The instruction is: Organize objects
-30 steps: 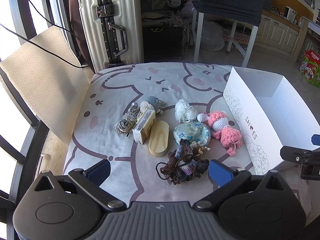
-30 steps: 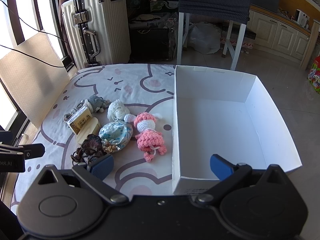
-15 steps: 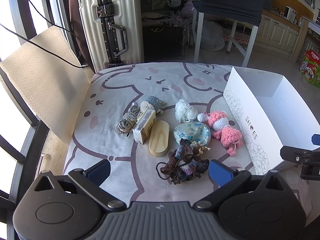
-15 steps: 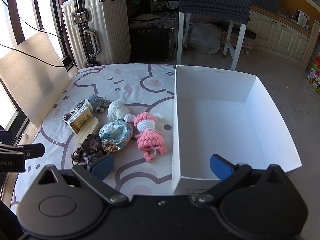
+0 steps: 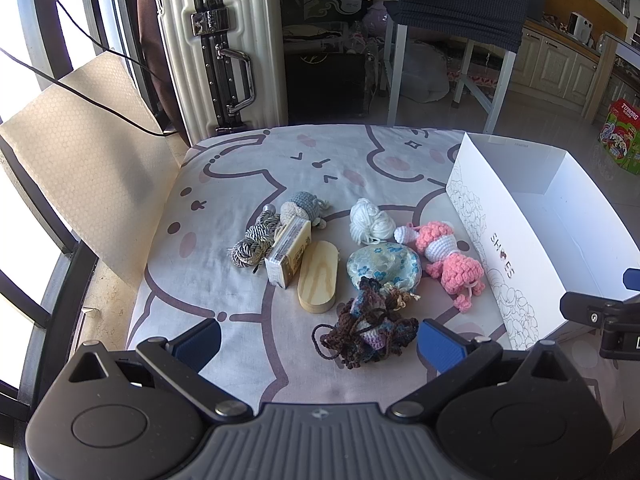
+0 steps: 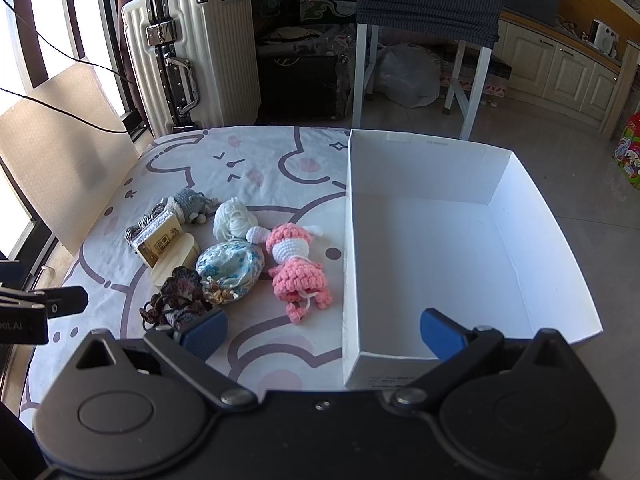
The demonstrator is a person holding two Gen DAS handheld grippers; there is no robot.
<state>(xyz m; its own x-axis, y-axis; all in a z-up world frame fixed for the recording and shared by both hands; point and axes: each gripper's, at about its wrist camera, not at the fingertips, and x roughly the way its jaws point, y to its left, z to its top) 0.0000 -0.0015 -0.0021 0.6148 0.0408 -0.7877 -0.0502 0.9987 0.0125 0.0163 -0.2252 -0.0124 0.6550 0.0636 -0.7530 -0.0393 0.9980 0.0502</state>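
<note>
Both claws gape wide and grip nothing: the left gripper [image 5: 318, 344] hovers at the near edge of the cartoon-printed cloth [image 5: 248, 184], just before the dark brown crocheted yarn tangle [image 5: 366, 330]; the right gripper [image 6: 324, 330] straddles the near-left corner of the white cardboard shoebox [image 6: 532, 216]. Beyond lie the pink crocheted doll [image 6: 296, 262] and the blue floral pouch [image 6: 232, 262].

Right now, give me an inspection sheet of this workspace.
Surface: cartoon-print cloth, smooth.
Job's things: white box empty; pink doll, white yarn, blue pouch, brown crochet, wood block, carton, cord, grey doll clustered left of it.
Clutter: nothing seen.
Grippers: left tongs and right tongs open, holding nothing.
Cables: black cable across the mat.
Surroundings: suitcase, chair, cabinets.
</note>
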